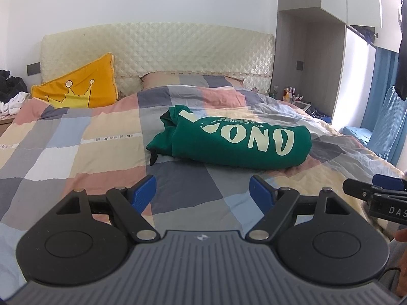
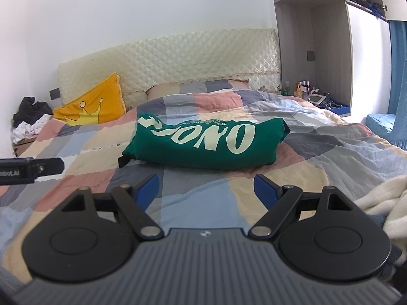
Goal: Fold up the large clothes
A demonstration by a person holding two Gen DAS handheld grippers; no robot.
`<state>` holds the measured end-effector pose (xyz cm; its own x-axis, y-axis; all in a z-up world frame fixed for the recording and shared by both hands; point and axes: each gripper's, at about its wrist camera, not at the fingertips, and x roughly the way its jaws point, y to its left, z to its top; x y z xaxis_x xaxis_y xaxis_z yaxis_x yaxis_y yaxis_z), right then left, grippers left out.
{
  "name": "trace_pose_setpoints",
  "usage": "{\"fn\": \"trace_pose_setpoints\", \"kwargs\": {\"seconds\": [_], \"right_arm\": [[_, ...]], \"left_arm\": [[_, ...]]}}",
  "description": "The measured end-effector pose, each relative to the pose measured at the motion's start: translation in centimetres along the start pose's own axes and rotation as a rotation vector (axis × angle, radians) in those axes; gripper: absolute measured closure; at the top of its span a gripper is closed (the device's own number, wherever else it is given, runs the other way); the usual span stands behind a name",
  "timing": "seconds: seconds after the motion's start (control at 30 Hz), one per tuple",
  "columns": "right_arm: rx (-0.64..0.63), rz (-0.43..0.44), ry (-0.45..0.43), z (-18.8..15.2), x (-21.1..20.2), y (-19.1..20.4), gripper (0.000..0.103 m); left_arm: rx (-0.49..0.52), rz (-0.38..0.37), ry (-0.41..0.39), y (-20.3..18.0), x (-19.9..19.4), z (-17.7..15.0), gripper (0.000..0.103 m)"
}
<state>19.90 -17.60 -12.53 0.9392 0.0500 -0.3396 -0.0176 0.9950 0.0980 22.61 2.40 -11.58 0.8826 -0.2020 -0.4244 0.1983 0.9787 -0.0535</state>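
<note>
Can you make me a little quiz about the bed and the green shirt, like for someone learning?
1. True or false: the left gripper holds the green sweatshirt.
2. Which colour is the crown cushion? A red, B yellow, C purple.
3. Fill in: both sets of jaws, including the right gripper, are ____.

Key: 1 false, the sweatshirt lies bundled on the checked duvet, untouched. 2 B. 3 open.
</note>
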Motion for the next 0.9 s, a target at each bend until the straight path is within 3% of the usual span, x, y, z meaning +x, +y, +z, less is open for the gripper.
{"fn": "trace_pose_setpoints", "kwargs": {"seconds": [0.23,0.53,0.63,0.9], "right_arm": [[0.003,-0.003,-0.005,0.09,-0.08,-0.21,0.020],[0.022,-0.013,-0.008,0.27,-0.13,-0.47,0.020],[0.048,-0.013,-0.002,0.23,0.08,-0.75,0.000],[0.047,-0.038,-0.004,0.07,0.21,-0.62,0.000]], "left_arm": [[0.007,-0.007,-0.007,-0.19,-0.16,-0.05,0.018],[0.006,-0.016,-0.020,-0.14,-0.61,-0.08,0.004],[0.011,-0.015,-0.021,-0.25,-0.72,-0.09,0.001],[0.004,-0.014,-0.004,-0.20,-0.64,-0.11,0.000]]}}
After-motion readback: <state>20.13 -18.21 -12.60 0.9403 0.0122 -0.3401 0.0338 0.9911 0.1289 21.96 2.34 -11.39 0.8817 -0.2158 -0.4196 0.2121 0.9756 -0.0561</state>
